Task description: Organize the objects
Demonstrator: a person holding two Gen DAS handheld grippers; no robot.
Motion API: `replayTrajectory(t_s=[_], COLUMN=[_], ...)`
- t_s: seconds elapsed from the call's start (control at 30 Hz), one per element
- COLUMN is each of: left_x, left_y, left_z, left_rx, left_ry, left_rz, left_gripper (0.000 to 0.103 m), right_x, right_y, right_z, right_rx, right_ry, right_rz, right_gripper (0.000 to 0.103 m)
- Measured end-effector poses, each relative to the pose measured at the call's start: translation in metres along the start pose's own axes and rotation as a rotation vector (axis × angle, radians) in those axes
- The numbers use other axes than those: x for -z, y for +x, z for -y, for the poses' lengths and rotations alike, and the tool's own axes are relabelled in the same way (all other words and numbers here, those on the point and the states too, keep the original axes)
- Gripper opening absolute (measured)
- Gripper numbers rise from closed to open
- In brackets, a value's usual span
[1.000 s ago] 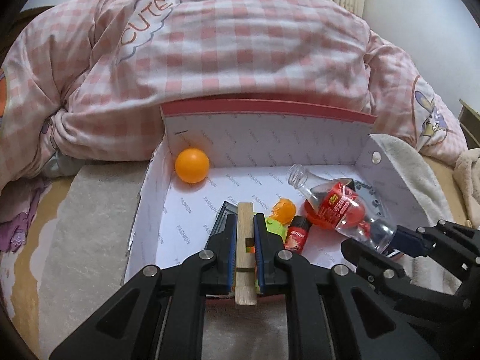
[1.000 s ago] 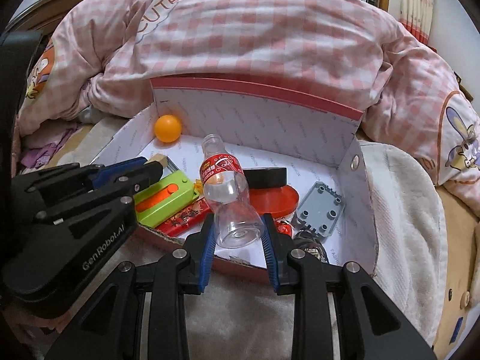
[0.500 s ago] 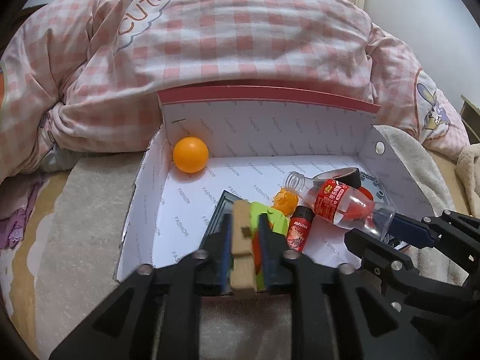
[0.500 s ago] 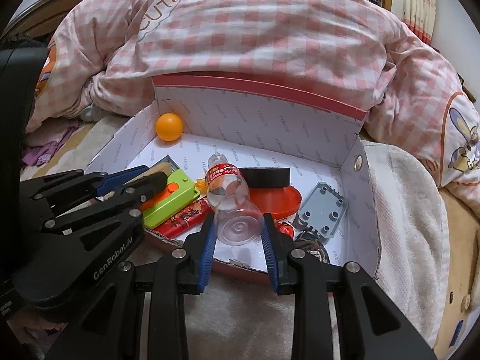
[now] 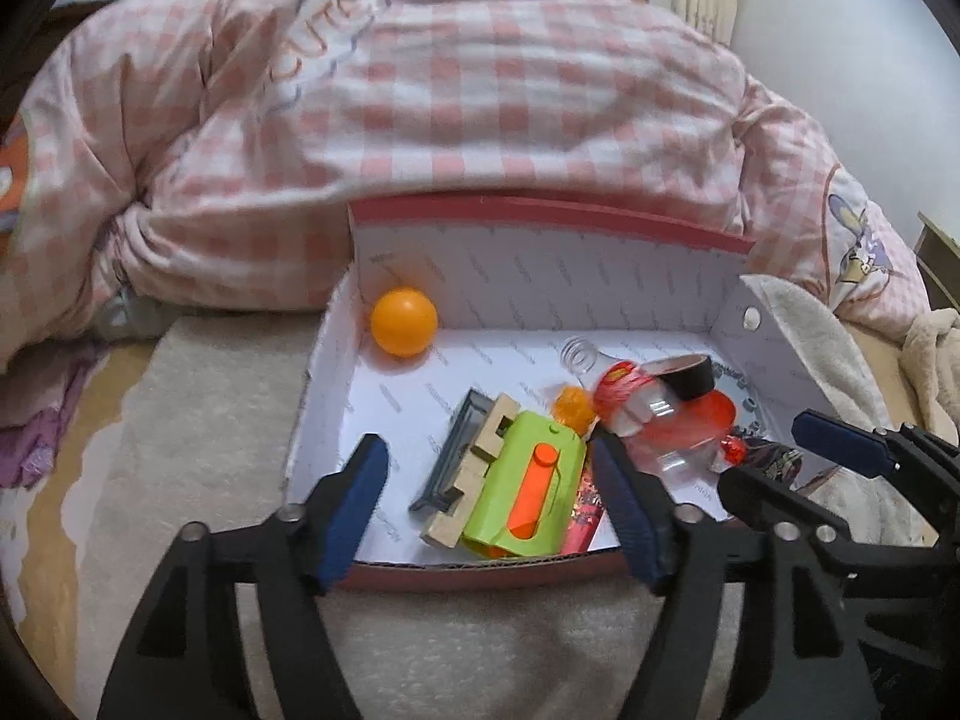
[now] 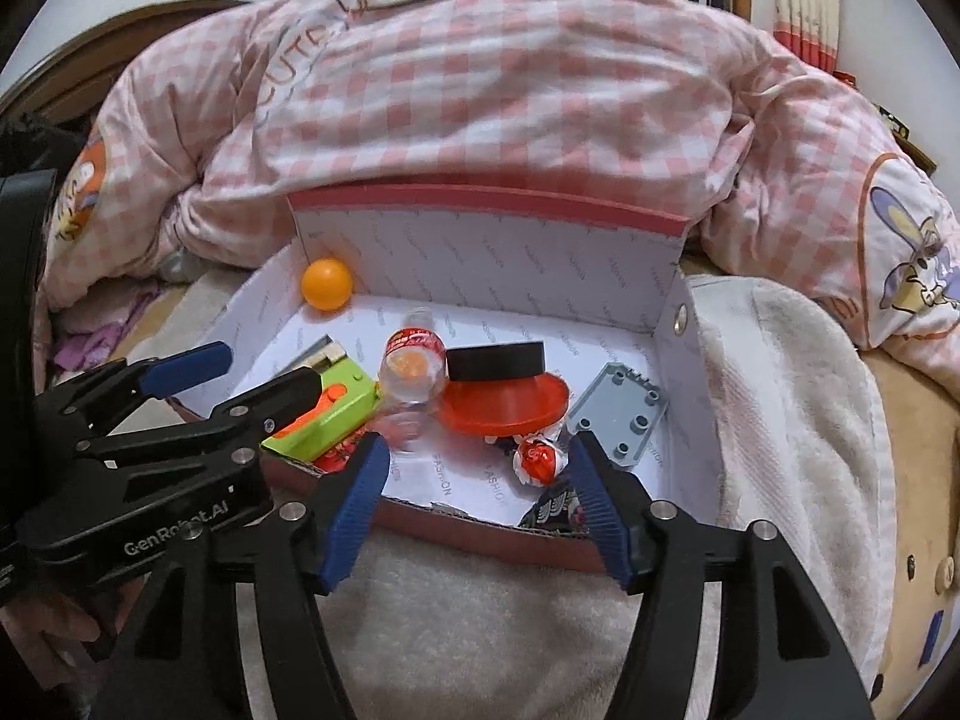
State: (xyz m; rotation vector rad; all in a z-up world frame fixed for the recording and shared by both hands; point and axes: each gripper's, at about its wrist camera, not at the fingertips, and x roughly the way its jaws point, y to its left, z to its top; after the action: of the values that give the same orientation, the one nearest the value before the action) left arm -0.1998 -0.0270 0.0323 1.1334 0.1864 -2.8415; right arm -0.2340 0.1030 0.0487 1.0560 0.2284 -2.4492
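Left wrist view: close, angled down over the box near edge, box centre frame; right wrist view: same tilt, box slightly left; both share box interior, orange ball, pink quilt across upper frame.

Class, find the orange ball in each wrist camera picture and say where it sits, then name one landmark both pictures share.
Left wrist view: the orange ball lies in the box's far left corner, left of centre in the picture.
Right wrist view: the orange ball lies in that same corner, upper left of the box floor.
Shared landmark: the box's red-edged back wall.
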Motion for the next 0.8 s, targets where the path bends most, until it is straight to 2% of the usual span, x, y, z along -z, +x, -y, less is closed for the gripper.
replayTrajectory(t_s=[0.07, 0.1, 0.13, 0.3, 0.47, 0.53, 0.6, 0.7, 0.8], left_x=[0.000, -0.001, -0.001, 0.001, 0.004, 0.007, 0.012, 0.019, 0.026], left_y=[-0.009, -0.013, -0.018, -0.051, -0.078, -0.092, -0.103, -0.117, -0.129], left_z=[0.004, 0.004, 0.003, 0.001, 0.005, 0.007, 0.010, 0.010, 0.012], left_rx=[-0.013, -0.032, -0.048, -0.020, 0.021, 0.020, -0.002, -0.002, 0.014], left_ry=[0.025, 0.028, 0.024, -0.004, 0.020, 0.023, 0.033, 0.032, 0.034], left_rz=[0.024, 0.030, 0.039, 0.118, 0.144, 0.161, 0.170, 0.188, 0.198], left_gripper=[0.077, 0.083, 0.084, 0.084, 0.085, 0.088, 0.096, 0.103, 0.103], right_x=[0.001, 0.002, 0.003, 0.012, 0.021, 0.027, 0.033, 0.044, 0.053], right_y=[-0.009, -0.014, -0.017, -0.040, -0.074, -0.086, -0.096, -0.111, -0.125], right_z=[0.000, 0.000, -0.001, 0.000, -0.005, -0.005, -0.006, -0.007, -0.012], right_rx=[0.002, 0.004, 0.005, -0.019, -0.026, -0.029, -0.032, -0.044, -0.036], right_ry=[0.002, 0.006, 0.011, 0.053, 0.054, 0.063, 0.075, 0.083, 0.078], right_rz=[0.026, 0.037, 0.046, 0.096, 0.184, 0.208, 0.223, 0.241, 0.259], right_gripper=[0.065, 0.065, 0.066, 0.072, 0.075, 0.079, 0.081, 0.083, 0.083])
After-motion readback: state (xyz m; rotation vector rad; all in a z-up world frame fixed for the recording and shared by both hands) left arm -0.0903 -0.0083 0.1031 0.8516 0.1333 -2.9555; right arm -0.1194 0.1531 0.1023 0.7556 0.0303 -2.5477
